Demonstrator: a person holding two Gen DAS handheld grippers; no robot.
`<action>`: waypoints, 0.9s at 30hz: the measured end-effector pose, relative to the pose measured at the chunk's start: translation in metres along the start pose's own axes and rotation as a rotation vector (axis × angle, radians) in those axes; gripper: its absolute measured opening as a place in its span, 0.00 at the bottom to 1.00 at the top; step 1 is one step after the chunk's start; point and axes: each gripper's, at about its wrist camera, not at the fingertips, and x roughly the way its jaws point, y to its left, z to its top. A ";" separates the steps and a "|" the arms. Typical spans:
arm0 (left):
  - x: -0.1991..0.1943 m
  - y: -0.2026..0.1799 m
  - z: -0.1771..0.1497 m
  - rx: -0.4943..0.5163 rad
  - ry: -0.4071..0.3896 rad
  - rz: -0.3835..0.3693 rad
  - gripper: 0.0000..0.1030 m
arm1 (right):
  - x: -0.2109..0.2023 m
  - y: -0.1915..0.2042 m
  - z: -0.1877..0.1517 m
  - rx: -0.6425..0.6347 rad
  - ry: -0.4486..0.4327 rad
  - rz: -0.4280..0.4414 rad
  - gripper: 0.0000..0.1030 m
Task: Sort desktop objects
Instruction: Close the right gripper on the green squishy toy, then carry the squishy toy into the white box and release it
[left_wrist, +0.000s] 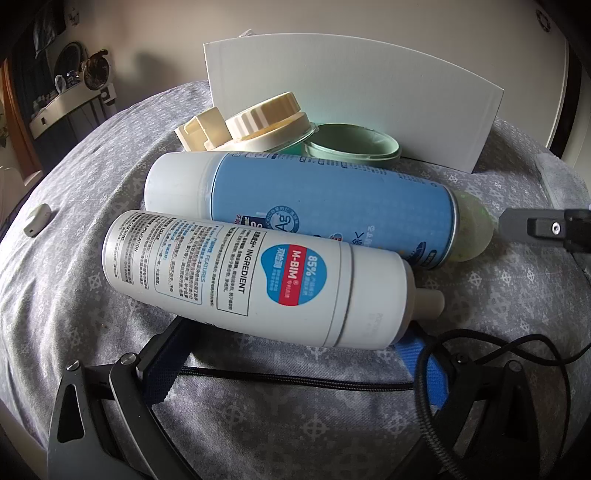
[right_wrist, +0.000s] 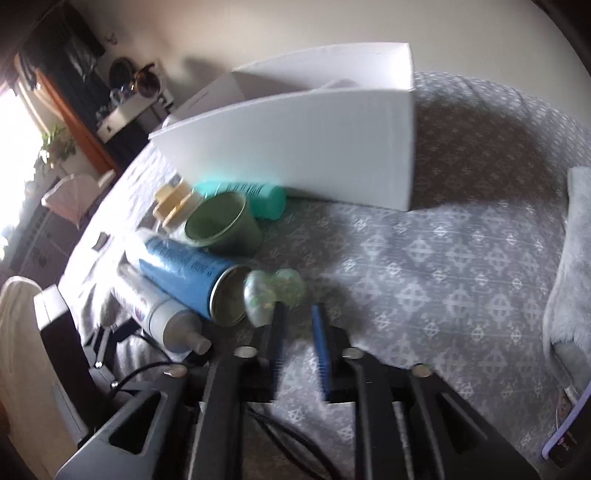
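Nearest target: the white spray bottle (left_wrist: 255, 277) lies on its side on the grey patterned tablecloth (left_wrist: 480, 295), directly ahead of the left gripper (left_wrist: 284, 354) and partly over its fingers.
Long axis: the bottle runs crosswise to the left gripper's fingers, base to the left, nozzle (left_wrist: 430, 302) to the right; that is the relation the coming grasp depends on.
Left gripper state: spread wide, 1 blue-padded finger (left_wrist: 419, 360) showing at the bottle's nozzle end, the other at its base end; it holds nothing.
Right gripper state: the right gripper (right_wrist: 299, 317) has a narrow gap between its 2 fingers and is empty; its tips sit just beside a translucent green lump (right_wrist: 275, 291).
Neighbours: a blue spray can (left_wrist: 332, 210) lies parallel to the white bottle and touches it on the far side; behind it are a cream-lidded jar (left_wrist: 266, 123) and a green cup (left_wrist: 354, 146), both tipped over.
Destination, likely: the white open box (right_wrist: 295, 147) stands behind the cluster toward the table's far edge.
Nearer hand: the left, by a clear margin, for the white bottle; the right is closer to the blue can's base (right_wrist: 229, 299) and the lump.
Judgement: the left fingers span the bottle lengthwise, so turning the wrist to close across its width looks needed.
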 end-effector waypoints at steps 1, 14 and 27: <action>0.000 0.000 0.000 0.000 0.000 0.000 1.00 | 0.004 0.006 -0.001 -0.028 0.019 -0.004 0.45; -0.001 0.000 0.000 -0.001 0.000 -0.001 1.00 | 0.031 0.015 0.006 -0.048 0.000 -0.061 0.58; -0.001 -0.002 -0.001 0.000 0.000 -0.001 1.00 | 0.045 0.016 0.010 -0.033 -0.053 -0.128 0.39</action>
